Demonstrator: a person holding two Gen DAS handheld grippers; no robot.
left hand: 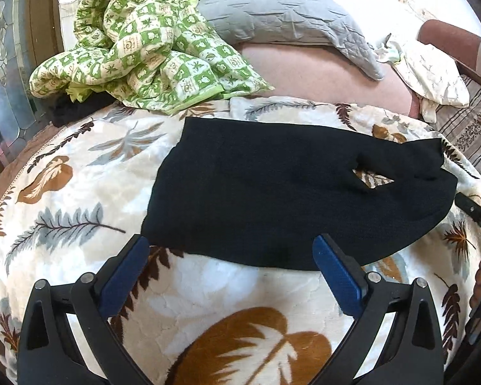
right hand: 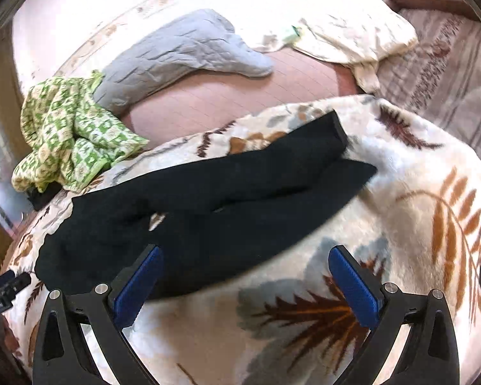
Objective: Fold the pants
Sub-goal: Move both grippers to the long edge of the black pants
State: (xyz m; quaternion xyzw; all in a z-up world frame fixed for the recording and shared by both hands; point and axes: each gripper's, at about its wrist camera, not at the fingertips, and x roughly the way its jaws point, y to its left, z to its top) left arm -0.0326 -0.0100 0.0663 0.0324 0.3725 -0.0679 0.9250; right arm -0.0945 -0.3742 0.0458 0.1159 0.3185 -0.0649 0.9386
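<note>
The black pants (left hand: 272,192) lie flat on a leaf-print blanket (left hand: 80,176) spread over the bed, near its middle. In the left wrist view they run across the frame, with a small gap between the two legs toward the right where the blanket shows through. In the right wrist view the pants (right hand: 208,211) stretch from lower left to upper right, the two leg ends lying slightly apart at the far end, one resting partly over the other.

The left tool (left hand: 231,247) hangs just above the near edge of the pants, its blue-padded fingers (left hand: 125,276) spread wide with nothing between them. The right tool (right hand: 245,256) is also wide open and holds nothing; its left finger (right hand: 138,285) sits over the near edge of the pants, its right finger over bare blanket.

Beyond the blanket, a crumpled green checked quilt (left hand: 138,48) lies toward the far left corner of the bed, just beside a grey quilted pillow (left hand: 282,16). A cream pillow (left hand: 433,77) lies at the far right, on a pink sheet (left hand: 320,73).
</note>
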